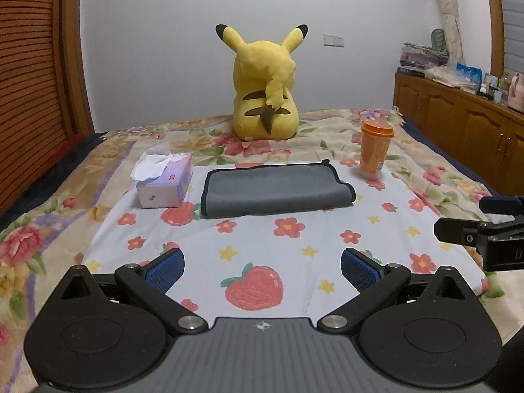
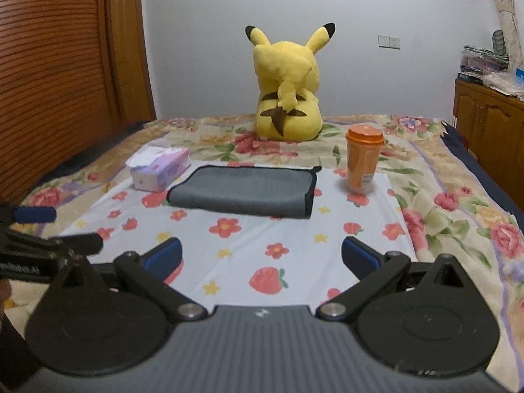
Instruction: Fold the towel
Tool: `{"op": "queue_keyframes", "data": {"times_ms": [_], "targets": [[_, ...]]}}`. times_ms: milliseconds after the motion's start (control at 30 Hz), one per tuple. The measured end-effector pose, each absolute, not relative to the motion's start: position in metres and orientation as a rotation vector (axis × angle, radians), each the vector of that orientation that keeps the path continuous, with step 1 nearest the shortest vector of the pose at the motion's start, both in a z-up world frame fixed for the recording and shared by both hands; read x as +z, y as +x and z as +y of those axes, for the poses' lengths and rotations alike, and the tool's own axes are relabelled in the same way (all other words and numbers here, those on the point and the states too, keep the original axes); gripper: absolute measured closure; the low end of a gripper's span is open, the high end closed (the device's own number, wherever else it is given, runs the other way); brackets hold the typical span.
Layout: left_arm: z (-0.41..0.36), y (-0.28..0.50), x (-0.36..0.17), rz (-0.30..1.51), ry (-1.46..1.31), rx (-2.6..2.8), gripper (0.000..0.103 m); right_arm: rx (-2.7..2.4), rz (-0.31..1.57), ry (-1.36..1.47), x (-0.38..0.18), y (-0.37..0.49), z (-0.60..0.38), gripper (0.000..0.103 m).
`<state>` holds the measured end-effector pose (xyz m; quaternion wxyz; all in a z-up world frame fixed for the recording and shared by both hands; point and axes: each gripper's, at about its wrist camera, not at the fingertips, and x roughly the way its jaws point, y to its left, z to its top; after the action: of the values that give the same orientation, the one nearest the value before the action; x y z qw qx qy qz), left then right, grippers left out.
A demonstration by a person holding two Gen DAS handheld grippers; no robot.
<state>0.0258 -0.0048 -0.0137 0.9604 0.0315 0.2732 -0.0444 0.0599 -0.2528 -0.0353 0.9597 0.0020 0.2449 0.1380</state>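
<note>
Left wrist view: both grippers, left gripper (image 1: pixel 260 270) and right gripper (image 2: pixel 260 258), are hovering wide apart and empty; reaching for the grey towel (image 1: pixel 275 191) risks toppling the orange cup (image 1: pixel 375 150) beside it.

A bed (image 1: pixel 435 150) under a floral quilt is carrying a pale strawberry-print cloth (image 1: pixel 262 242). On the cloth are lying a folded grey towel (image 1: pixel 275 190), a lilac tissue box (image 1: pixel 167 180) and an orange lidded cup (image 1: pixel 375 150) (upright); a yellow plush toy (image 1: pixel 265 91) is sitting behind.
</note>
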Motion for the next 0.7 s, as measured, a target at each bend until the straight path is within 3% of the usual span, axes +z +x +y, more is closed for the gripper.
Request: {"op": "queue_keyframes", "data": {"times_ms": [700], "targets": [[0.002,0.015,-0.008,0.463,0.034,-0.070,0.000,0.241,0.462,0.034,-0.041,0.057,-0.261,0.000]]}}
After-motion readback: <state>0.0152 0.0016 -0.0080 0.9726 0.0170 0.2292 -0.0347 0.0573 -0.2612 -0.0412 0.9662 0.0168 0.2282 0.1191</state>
